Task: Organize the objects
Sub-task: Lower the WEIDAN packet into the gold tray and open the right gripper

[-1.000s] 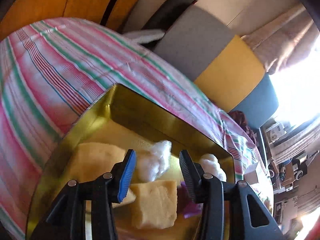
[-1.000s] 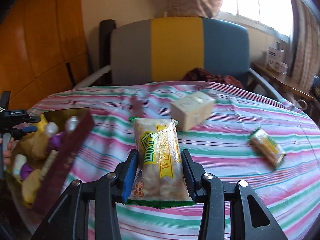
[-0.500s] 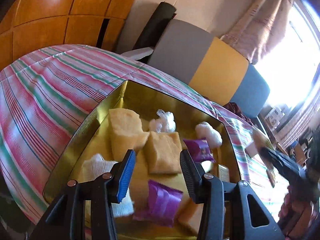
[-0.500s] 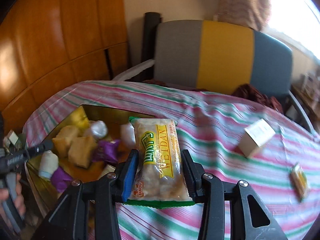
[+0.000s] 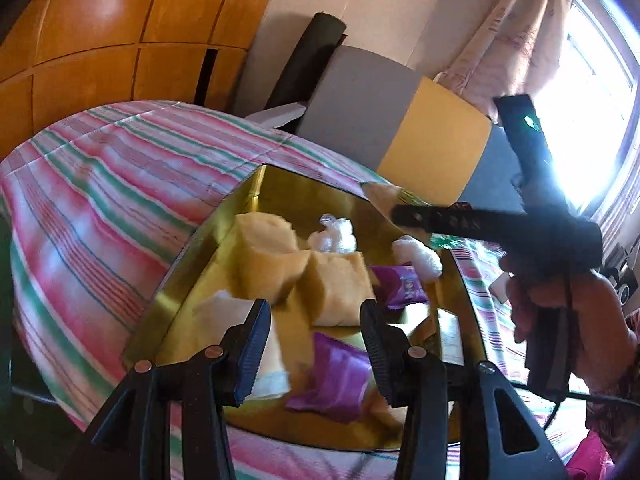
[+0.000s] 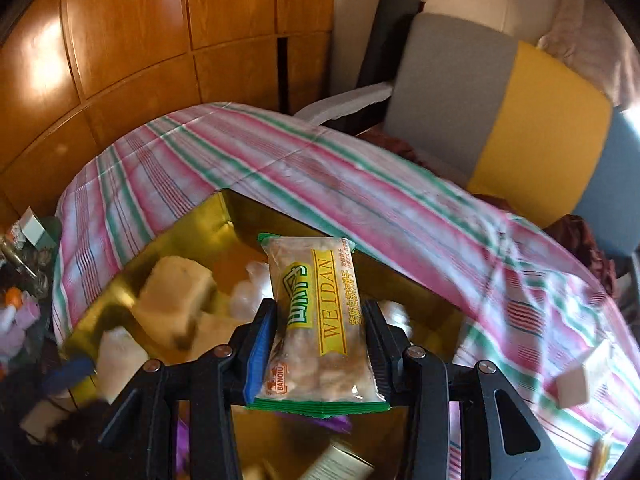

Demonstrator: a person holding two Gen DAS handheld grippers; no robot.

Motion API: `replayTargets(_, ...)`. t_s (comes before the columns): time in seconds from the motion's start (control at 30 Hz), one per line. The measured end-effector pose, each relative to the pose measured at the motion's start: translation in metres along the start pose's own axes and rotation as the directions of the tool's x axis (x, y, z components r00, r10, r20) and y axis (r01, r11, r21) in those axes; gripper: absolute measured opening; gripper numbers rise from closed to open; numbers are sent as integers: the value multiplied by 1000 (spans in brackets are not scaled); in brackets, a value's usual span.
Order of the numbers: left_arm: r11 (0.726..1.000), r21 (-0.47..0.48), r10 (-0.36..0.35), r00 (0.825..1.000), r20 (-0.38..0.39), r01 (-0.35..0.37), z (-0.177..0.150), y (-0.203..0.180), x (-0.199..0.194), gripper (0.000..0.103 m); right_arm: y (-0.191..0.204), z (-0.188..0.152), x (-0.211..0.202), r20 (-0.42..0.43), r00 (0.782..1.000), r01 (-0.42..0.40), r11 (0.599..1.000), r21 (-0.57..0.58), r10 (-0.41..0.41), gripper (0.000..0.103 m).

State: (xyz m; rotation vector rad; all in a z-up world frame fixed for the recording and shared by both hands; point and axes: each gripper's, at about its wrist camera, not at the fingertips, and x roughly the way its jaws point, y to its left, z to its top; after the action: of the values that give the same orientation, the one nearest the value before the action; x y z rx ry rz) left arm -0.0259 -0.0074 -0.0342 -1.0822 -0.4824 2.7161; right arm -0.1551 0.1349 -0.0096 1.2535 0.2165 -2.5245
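1. Snack packet (image 6: 320, 320): clear wrapper with green serrated ends and a yellow label reading "WEIDAN"; held lengthwise between the right gripper's (image 6: 318, 344) pads, above the tray.
2. Gold tray (image 5: 224, 216): shiny, rectangular, lying on the striped cloth.
3. Tray contents: yellow sponge blocks (image 5: 264, 256), purple wrappers (image 5: 336, 376), white wrapped sweets (image 5: 334, 236).
4. Small pale box (image 6: 576, 380): on the cloth, right of the tray.

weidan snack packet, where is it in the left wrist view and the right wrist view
Left wrist view: only the tip of the WEIDAN snack packet shows, upper right of centre, above the far rim of the gold tray, ahead of the right claw.
Right wrist view: the packet sits bottom centre, clamped between the claw's fingers, over the tray.
Shared landmark: the grey, yellow and blue chair back.
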Motion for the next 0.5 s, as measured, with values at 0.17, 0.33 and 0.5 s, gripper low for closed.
replayTargets(0.17,998,-58,37,999,13,-36,2,22,-9,47,28,14,33,-75,997,-21,998,-54,17,44)
replayTargets(0.33,994,-92,62,998,28,-59,4,37,-14,47,52,36,68,-121,993,-10,990,-143,-7,44)
replayTargets(0.5,992,-109,68,998,19,-65,4,45,-12,47,67,52,85,-94,995,27,981,-194,-46,55)
